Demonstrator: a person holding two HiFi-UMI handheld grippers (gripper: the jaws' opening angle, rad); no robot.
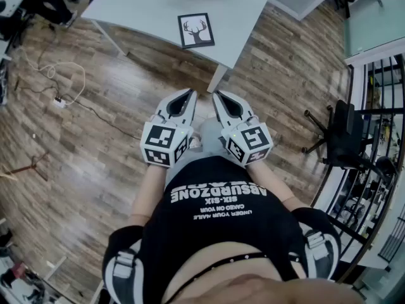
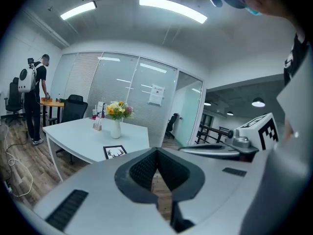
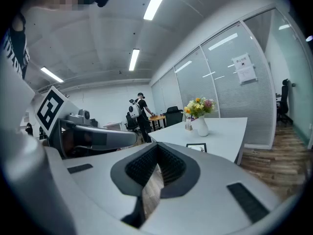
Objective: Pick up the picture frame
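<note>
A black picture frame (image 1: 195, 30) with a deer-antler print lies flat near the front edge of the pale table (image 1: 152, 8). It also shows small on the table in the left gripper view (image 2: 115, 152) and the right gripper view (image 3: 197, 147). My left gripper (image 1: 192, 94) and right gripper (image 1: 215, 95) are held side by side in front of my chest, well short of the table. Both are shut with nothing between their jaws, tips pointing toward the frame.
A white vase of flowers (image 2: 116, 116) stands on the table beyond the frame. A person with a backpack (image 2: 33, 99) stands at a far desk. A table leg (image 1: 217, 78) stands just ahead of the grippers. An office chair (image 1: 342, 135) and a railing are at the right, and cables (image 1: 60, 84) lie on the wood floor at the left.
</note>
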